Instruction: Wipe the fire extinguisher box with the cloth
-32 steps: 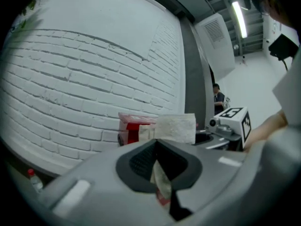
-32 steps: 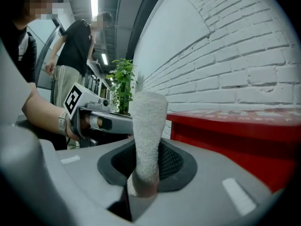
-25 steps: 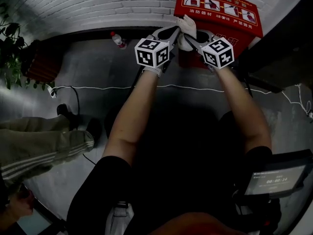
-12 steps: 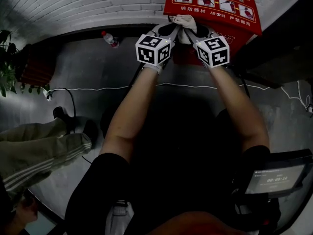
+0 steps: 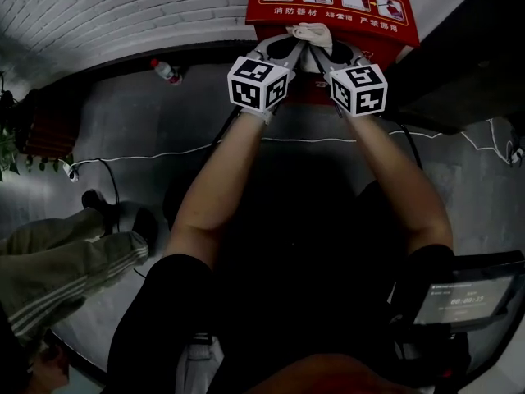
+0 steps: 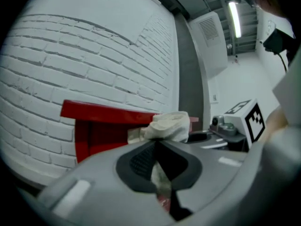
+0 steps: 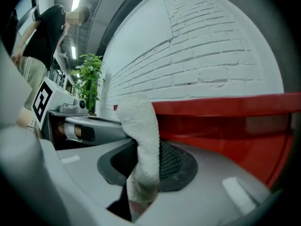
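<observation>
Brickwork (image 5: 123,15), painted white, forms the far wall. The red fire extinguisher box (image 5: 332,2) stands against it, far and slightly right of centre. The cloth (image 5: 310,35), pale and bunched, lies at the near top edge of the box, and appears in the head view to touch the red surface.

Left gripper (image 6: 157,147): jaws clenched on one end of the cloth, with fabric pinched between the pads and bulging out beyond the tips. Right gripper (image 7: 143,159): jaws likewise clamped on the other end, with a fold rising above them. The two grippers sit close side by side, so the cloth bridges them, its bunch just beyond the fingertips on the far side, toward the box.

Judgement: wiping of the top edge is the step in hand. To do it well, both grips should be firm and the bunch — not the jaw tips — pressed flat on the panel. It should be drawn in even, overlapping passes from left to right, the grippers moving together so the cloth neither slackens nor pulls free.
</observation>
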A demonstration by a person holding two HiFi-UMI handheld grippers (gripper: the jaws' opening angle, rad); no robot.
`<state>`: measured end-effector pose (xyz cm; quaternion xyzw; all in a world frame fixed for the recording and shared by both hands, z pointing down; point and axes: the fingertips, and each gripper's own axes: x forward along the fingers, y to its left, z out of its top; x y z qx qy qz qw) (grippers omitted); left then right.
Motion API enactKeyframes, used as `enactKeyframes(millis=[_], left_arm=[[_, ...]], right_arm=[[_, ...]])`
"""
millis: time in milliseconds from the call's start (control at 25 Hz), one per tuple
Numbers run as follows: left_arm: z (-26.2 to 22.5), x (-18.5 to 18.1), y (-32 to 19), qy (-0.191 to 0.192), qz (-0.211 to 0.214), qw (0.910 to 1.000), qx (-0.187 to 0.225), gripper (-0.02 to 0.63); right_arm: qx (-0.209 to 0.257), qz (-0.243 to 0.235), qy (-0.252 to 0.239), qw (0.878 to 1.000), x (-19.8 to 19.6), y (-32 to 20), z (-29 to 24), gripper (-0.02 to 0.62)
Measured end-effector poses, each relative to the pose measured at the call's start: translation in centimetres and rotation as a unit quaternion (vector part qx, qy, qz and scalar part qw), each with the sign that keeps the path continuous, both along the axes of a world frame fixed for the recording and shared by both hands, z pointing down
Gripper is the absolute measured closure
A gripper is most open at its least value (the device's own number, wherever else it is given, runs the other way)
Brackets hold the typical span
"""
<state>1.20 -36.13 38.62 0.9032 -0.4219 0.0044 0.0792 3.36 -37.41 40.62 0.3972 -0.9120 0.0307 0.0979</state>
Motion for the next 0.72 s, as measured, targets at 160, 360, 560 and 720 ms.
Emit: enactKeyframes(millis=[160, 360, 560, 720], left_arm=[[-0.1, 3.0, 0.2, -0.003, 0.024, 0.9997, 0.006, 0.603], [0.1, 6.5, 0.5, -0.021, 0.053, 0.9982, 0.018, 0.603], [0.4, 9.1, 0.9, -0.025, 0.070, 0.9971, 0.017, 0.603], [0.6, 10.4, 1.2, -0.027, 0.078, 0.9964, 0.015, 0.603]], right_arm=[[0.000, 0.021, 0.004, 1.000, 3.2, 0.1, -0.1, 0.488], [0.001, 0.053, 0.006, 0.999, 7.7, 0.0, -0.3, 0.486], [-0.001, 0.088, 0.006, 0.996, 12.2, 0.0, -0.4, 0.485], [0.000, 0.115, 0.008, 0.993, 15.3, 0.1, -0.6, 0.485]])
